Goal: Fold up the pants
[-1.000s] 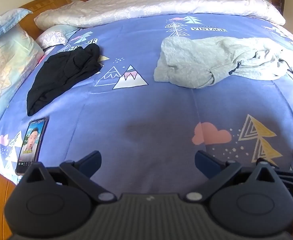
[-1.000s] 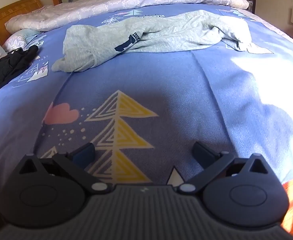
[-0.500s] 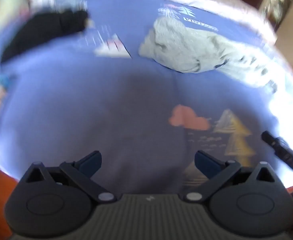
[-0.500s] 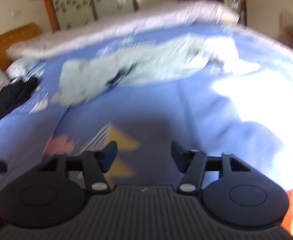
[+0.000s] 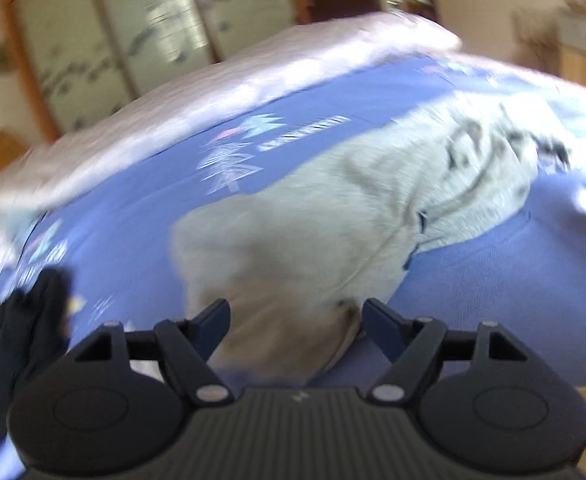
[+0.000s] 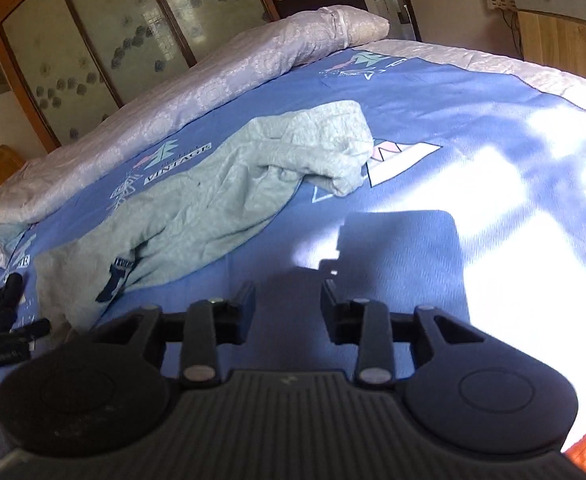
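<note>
Crumpled grey pants (image 6: 213, 196) lie across the middle of the blue printed bed (image 6: 433, 92), running from near its headboard side toward the sunlit foot, unfolded and bunched at one end. The left tongs (image 5: 295, 320), their jaws partly apart and just closing, straddle the near end of the garment without yet pinching it; that view is blurred, so contact is hard to judge. The right tongs (image 6: 287, 306) hover over bare bedding just beside the pants' lower edge, their jaws narrowly parted, just reopening, nothing between them. A black garment (image 5: 17, 328) sits near the pillow-side edge, apart from the work. The step looks like a first grasp to spread the pants flat: each tong would do best taking a single hem or waistband corner, lifting both ends evenly so the legs align before any fold.
</note>
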The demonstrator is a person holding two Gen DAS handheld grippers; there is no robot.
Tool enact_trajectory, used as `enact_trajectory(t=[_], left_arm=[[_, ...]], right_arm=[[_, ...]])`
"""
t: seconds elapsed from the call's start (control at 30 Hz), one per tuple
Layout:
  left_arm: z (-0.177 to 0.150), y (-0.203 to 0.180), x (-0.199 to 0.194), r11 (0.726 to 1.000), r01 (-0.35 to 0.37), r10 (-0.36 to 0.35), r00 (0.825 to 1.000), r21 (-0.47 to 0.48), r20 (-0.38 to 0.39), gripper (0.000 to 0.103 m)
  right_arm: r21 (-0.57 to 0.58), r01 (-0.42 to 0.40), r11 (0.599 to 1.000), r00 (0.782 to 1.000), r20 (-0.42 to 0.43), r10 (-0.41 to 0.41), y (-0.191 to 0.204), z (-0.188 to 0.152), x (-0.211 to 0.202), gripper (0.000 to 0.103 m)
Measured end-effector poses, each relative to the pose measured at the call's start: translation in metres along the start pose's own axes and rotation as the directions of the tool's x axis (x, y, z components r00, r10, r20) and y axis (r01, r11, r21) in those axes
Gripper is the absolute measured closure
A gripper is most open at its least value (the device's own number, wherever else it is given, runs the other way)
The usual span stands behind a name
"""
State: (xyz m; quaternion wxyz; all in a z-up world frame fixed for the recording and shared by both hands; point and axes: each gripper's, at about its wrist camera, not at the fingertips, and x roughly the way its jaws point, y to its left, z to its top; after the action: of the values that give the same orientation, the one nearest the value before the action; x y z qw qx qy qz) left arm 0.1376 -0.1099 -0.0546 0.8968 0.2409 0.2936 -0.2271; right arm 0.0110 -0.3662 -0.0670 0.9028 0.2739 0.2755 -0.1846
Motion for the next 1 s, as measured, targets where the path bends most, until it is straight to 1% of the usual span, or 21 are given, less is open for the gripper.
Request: enact_trajectory(t=[0.03, 0.07, 0.1, 0.13, 0.2, 0.27, 0.33, 0.37, 0.4, 0.43, 0.47, 0.53, 0.57, 0.63, 0.73, 0.83, 0.87, 0.9, 0.93, 0.97, 1.0], left_arm=[[0.001, -0.006, 0.01, 1.0, 0.0, 0.0, 1.0, 0.029, -0.003, 0.03], [0.001, -0.011, 0.019, 0.999, 0.003, -0.002, 1.0, 0.05, -0.012, 0.039], [0.0, -0.012, 0.026, 0.998, 0.013, -0.011, 1.0, 0.057, -0.028, 0.07], [-0.002, -0.007, 0.031, 0.999, 0.036, -0.034, 0.998, 0.036, -0.045, 0.083], [0.001, 0.015, 0.024, 0.991, 0.105, -0.11, 0.993, -0.086, -0.053, 0.09], [0.001, 0.043, 0.0, 0.971, 0.142, -0.148, 0.989, -0.195, -0.02, 0.091], [-0.001, 0.072, -0.036, 0.956, 0.145, -0.137, 0.989, -0.254, 0.05, 0.091], [-0.002, 0.085, -0.052, 0.95, 0.152, -0.135, 0.988, -0.274, 0.08, 0.091], [-0.002, 0.098, -0.069, 0.943, 0.152, -0.128, 0.987, -0.297, 0.101, 0.092], [-0.002, 0.109, -0.086, 0.938, 0.145, -0.113, 0.987, -0.314, 0.118, 0.092], [-0.001, 0.119, -0.103, 0.937, 0.134, -0.093, 0.986, -0.323, 0.137, 0.092], [-0.003, 0.137, -0.137, 0.93, 0.12, -0.062, 0.983, -0.347, 0.172, 0.092], [-0.003, 0.145, -0.151, 0.923, 0.125, -0.06, 0.981, -0.364, 0.186, 0.092], [-0.007, 0.157, -0.178, 0.912, 0.125, -0.049, 0.978, -0.391, 0.201, 0.092], [-0.017, 0.168, -0.215, 0.913, 0.09, -0.004, 0.977, -0.398, 0.212, 0.092], [-0.033, 0.185, -0.246, 0.892, 0.076, 0.019, 0.978, -0.446, 0.206, 0.092], [-0.04, 0.191, -0.253, 0.881, 0.069, 0.027, 0.981, -0.467, 0.194, 0.092], [-0.047, 0.197, -0.258, 0.867, 0.065, 0.028, 0.983, -0.493, 0.179, 0.092], [-0.053, 0.2, -0.259, 0.854, 0.067, 0.022, 0.986, -0.515, 0.164, 0.092], [-0.062, 0.202, -0.258, 0.844, 0.064, 0.018, 0.989, -0.532, 0.147, 0.092], [-0.069, 0.203, -0.256, 0.838, 0.053, 0.018, 0.992, -0.542, 0.125, 0.092]], right_arm=[[0.013, -0.004, 1.0, 1.0, 0.008, 0.004, -0.005, 0.011, 0.007, 0.037], [0.026, -0.014, 1.0, 1.0, 0.018, 0.013, -0.009, 0.021, 0.013, 0.03], [0.031, -0.024, 0.999, 0.999, 0.027, 0.023, -0.011, 0.029, 0.021, 0.029], [0.022, -0.029, 0.999, 0.999, 0.035, 0.028, -0.012, 0.038, 0.03, 0.029], [-0.022, -0.003, 1.0, 0.998, 0.058, 0.004, -0.01, 0.053, 0.049, 0.028], [-0.064, 0.02, 0.998, 0.999, 0.048, -0.017, -0.011, 0.067, 0.075, 0.028], [-0.119, 0.043, 0.992, 0.999, 0.0, -0.043, -0.011, 0.074, 0.101, 0.028], [-0.16, 0.042, 0.986, 0.998, -0.044, -0.05, -0.01, 0.077, 0.115, 0.036], [-0.196, 0.045, 0.98, 0.996, -0.07, -0.06, -0.009, 0.076, 0.122, 0.068], [-0.218, 0.055, 0.974, 0.994, -0.084, -0.075, -0.009, 0.075, 0.125, 0.089], [-0.213, 0.051, 0.976, 0.994, -0.083, -0.07, -0.011, 0.075, 0.12, 0.094], [-0.174, -0.017, 0.985, 0.999, -0.034, 0.012, -0.014, 0.074, 0.088, 0.094], [-0.179, -0.032, 0.983, 0.999, 0.007, 0.034, -0.013, 0.074, 0.063, 0.094], [-0.212, -0.027, 0.977, 0.997, 0.067, 0.042, -0.01, 0.068, 0.019, 0.094], [-0.223, -0.016, 0.975, 0.992, 0.118, 0.044, -0.02, 0.055, -0.048, 0.094], [-0.241, 0.027, 0.97, 0.994, 0.105, -0.002, -0.032, 0.032, -0.094, 0.093], [-0.258, 0.047, 0.965, 0.997, 0.069, -0.031, -0.034, 0.022, -0.1, 0.09], [-0.274, 0.063, 0.96, 0.998, 0.024, -0.059, -0.036, 0.012, -0.103, 0.078], [-0.294, 0.084, 0.952, 0.994, -0.046, -0.102, -0.037, 0.003, -0.098, 0.066], [-0.311, 0.096, 0.946, 0.987, -0.092, -0.13, -0.038, -0.005, -0.097, 0.046], [-0.322, 0.084, 0.943, 0.986, -0.113, -0.126, -0.039, -0.011, -0.098, 0.043]])
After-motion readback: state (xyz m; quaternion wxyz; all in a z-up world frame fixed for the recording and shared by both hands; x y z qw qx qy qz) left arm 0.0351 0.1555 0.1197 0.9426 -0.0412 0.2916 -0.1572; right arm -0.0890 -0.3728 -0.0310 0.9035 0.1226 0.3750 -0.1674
